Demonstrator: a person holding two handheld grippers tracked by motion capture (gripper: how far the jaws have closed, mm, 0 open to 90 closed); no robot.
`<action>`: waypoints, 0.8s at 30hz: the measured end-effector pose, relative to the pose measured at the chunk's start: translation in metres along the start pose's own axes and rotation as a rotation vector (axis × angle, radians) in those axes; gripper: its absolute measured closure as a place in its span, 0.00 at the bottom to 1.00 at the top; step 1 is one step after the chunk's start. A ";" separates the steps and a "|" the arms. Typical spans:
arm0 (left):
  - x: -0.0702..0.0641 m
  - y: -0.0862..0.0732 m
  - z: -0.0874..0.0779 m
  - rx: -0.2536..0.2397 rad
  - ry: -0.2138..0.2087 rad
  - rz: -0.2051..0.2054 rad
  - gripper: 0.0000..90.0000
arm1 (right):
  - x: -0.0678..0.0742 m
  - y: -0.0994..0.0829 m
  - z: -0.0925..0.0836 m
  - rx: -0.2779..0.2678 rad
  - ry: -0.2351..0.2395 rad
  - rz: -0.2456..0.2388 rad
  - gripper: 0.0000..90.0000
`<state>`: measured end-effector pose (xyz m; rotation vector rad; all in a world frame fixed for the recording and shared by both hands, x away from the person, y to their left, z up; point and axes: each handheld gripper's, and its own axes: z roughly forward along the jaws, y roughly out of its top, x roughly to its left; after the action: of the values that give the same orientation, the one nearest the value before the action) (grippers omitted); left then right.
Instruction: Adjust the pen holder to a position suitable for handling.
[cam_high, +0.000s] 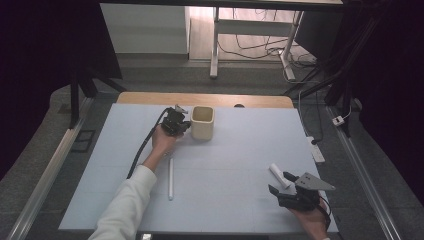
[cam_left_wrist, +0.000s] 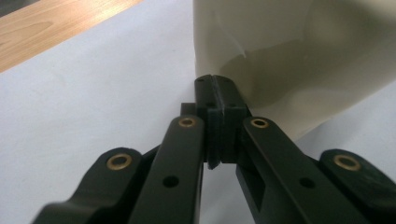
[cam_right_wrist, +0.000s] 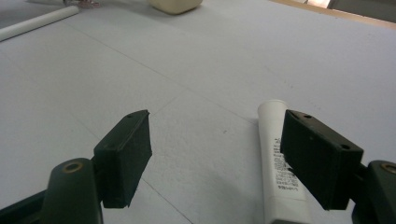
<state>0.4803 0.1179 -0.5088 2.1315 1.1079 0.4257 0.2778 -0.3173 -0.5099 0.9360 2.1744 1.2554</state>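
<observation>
The cream cup (cam_high: 202, 122) stands at the far middle of the white mat (cam_high: 235, 150), the closed left gripper (cam_high: 184, 124) touching its left side, while the open right gripper (cam_high: 282, 182) sits beside the tube (cam_high: 279, 175) near right.

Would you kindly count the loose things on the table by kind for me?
Cream cup: 1
White tube: 1
White stick: 1
Total: 3
</observation>
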 end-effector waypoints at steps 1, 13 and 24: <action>0.000 0.000 0.000 0.000 0.000 0.000 0.99 | 0.000 0.000 0.000 0.001 0.002 -0.002 0.27; 0.000 0.001 0.002 -0.002 -0.013 0.001 0.99 | 0.000 0.000 0.000 0.003 0.004 -0.002 0.27; -0.004 -0.024 -0.039 -0.047 -0.030 0.037 0.99 | -0.005 0.000 -0.004 -0.012 -0.001 0.025 0.27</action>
<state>0.4416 0.1410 -0.4976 2.1135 1.0333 0.4308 0.2782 -0.3229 -0.5078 0.9614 2.1584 1.2785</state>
